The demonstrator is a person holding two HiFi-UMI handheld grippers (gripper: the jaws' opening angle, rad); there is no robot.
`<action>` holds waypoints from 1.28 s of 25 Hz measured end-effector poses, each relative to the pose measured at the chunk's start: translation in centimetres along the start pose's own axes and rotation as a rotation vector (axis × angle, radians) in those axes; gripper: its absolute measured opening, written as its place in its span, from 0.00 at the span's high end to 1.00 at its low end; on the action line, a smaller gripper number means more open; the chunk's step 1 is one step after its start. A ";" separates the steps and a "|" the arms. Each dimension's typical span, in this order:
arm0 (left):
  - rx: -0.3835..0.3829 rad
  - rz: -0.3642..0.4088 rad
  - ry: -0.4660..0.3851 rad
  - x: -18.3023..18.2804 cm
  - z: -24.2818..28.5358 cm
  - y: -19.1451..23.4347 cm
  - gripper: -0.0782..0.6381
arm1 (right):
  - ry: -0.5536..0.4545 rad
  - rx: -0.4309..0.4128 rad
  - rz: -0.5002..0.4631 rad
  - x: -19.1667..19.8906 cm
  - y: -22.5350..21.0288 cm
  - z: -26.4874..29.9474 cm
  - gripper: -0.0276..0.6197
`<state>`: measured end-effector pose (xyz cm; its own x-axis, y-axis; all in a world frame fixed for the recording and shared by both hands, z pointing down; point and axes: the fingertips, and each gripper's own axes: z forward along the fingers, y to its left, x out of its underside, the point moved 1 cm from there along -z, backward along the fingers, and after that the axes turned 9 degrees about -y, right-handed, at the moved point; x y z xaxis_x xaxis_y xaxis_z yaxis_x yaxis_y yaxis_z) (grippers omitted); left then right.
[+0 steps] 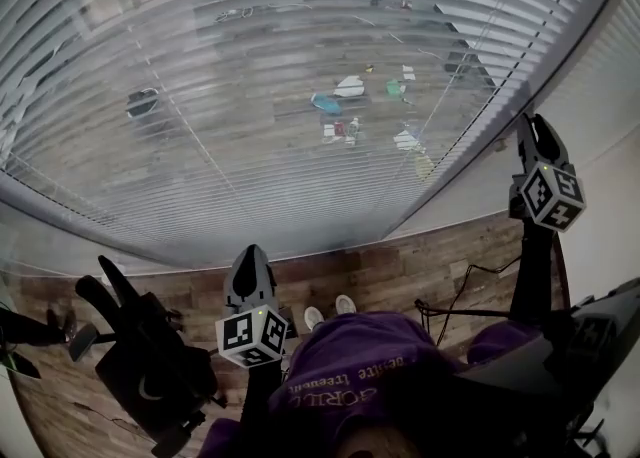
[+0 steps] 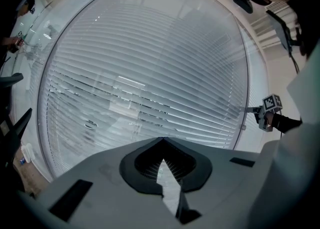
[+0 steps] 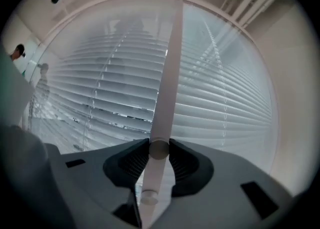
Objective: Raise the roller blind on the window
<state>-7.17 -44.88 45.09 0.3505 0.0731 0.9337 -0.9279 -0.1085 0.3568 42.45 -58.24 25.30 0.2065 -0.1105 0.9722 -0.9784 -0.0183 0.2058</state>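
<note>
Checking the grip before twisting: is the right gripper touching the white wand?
Touching. In the right gripper view, the right gripper clamps both sides of the wand, with no gap.

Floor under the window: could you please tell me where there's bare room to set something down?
Bare floor runs between the black chair and the cable, ahead of the shoes. It is crowded around the chair and on the right beyond the cable.
</note>
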 end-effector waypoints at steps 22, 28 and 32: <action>0.004 0.001 0.002 0.2 0.2 -0.4 0.89 | 0.034 -0.096 -0.564 -0.4 1.3 -0.1 0.77; 0.004 0.005 -0.002 -0.1 0.3 -0.6 0.89 | 0.020 -0.076 -0.414 -0.5 0.8 -0.1 0.77; 0.001 0.004 -0.006 -0.2 0.4 -0.5 0.89 | 0.002 -0.075 -0.266 -0.5 0.5 0.0 0.77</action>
<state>-6.73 -45.22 44.78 0.3474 0.0662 0.9354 -0.9292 -0.1099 0.3529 41.88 -58.19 24.91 0.4565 -0.1095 0.8830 -0.8866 0.0274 0.4617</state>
